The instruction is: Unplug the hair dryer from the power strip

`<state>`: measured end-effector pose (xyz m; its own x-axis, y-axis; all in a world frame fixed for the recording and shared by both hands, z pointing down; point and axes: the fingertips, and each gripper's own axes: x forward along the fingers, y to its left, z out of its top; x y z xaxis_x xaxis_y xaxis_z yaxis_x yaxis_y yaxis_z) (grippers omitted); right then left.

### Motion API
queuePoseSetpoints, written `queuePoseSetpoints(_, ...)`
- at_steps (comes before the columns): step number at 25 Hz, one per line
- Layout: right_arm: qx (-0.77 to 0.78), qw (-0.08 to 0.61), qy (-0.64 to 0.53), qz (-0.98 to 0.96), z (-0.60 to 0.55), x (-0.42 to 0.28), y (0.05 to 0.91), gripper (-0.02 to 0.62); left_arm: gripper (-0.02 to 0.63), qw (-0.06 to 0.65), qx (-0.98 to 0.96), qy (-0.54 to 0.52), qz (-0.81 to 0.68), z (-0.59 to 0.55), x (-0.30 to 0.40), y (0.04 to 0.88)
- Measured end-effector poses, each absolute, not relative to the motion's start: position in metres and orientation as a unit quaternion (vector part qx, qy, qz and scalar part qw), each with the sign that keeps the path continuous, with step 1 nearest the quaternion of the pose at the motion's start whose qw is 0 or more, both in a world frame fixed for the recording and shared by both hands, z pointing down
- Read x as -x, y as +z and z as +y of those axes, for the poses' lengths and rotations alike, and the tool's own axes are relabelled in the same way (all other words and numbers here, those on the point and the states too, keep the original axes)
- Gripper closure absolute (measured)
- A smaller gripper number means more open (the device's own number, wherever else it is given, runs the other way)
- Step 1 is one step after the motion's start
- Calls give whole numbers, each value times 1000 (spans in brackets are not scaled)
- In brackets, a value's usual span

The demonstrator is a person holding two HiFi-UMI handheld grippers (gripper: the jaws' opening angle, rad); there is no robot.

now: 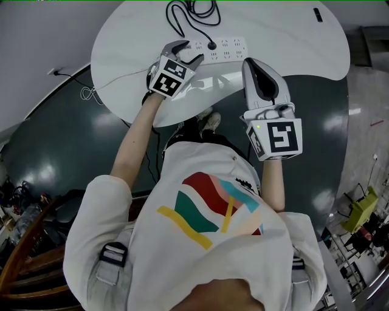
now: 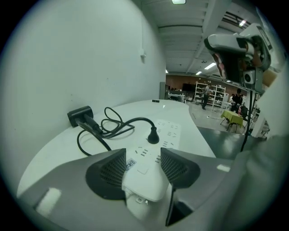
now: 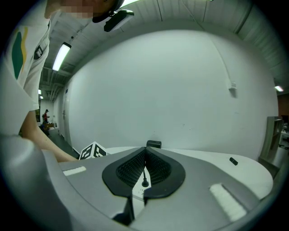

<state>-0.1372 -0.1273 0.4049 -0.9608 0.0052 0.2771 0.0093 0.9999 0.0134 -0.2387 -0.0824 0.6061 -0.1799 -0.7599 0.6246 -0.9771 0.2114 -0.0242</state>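
Observation:
A white power strip (image 1: pixel 222 48) lies on the white table (image 1: pixel 121 54), with the hair dryer's black plug (image 1: pixel 211 45) in one of its sockets. The black cord (image 1: pixel 182 15) loops away toward the dryer's black body (image 2: pixel 80 116) at the far left. My left gripper (image 1: pixel 189 53) is low over the strip's left end. Its jaws stand open on either side of that end (image 2: pixel 143 178), and the plug (image 2: pixel 153 135) is just beyond. My right gripper (image 1: pixel 250 64) hovers shut and empty near the table's front edge, pointing at the strip and plug (image 3: pixel 144 182).
A small black item (image 1: pixel 318 14) lies at the table's far right. A thin white cable (image 1: pixel 91 92) runs off the table's left side to the wall. A white wall stands close behind the table (image 3: pixel 180 90). Dark glossy floor surrounds the table.

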Motion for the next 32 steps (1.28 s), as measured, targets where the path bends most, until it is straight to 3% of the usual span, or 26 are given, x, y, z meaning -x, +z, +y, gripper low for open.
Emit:
queuePoseSetpoints(13, 14, 132, 13, -991, -125, 155, 420, 584, 374, 252, -584, 179, -751, -80, 242, 619)
queuePoseSetpoints(15, 31, 129, 8, -991, -124, 167, 428, 554, 374, 248, -585, 177, -752, -80, 242, 619)
queuePoseSetpoints(17, 56, 145, 0, -988, -123, 182, 451, 439, 377, 249, -584, 176, -752, -79, 243, 620)
queuePoseSetpoints(18, 67, 160, -11, -985, -123, 190, 468, 417, 379, 252, -584, 176, -751, -79, 242, 620)
queuePoseSetpoints(29, 118, 278, -68, -951, -113, 240, 588, 428, 400, 253, -594, 173, -744, -78, 242, 614)
queuePoseSetpoints(32, 104, 289, -79, -948, -116, 243, 594, 482, 400, 250, -593, 171, -746, -78, 242, 613)
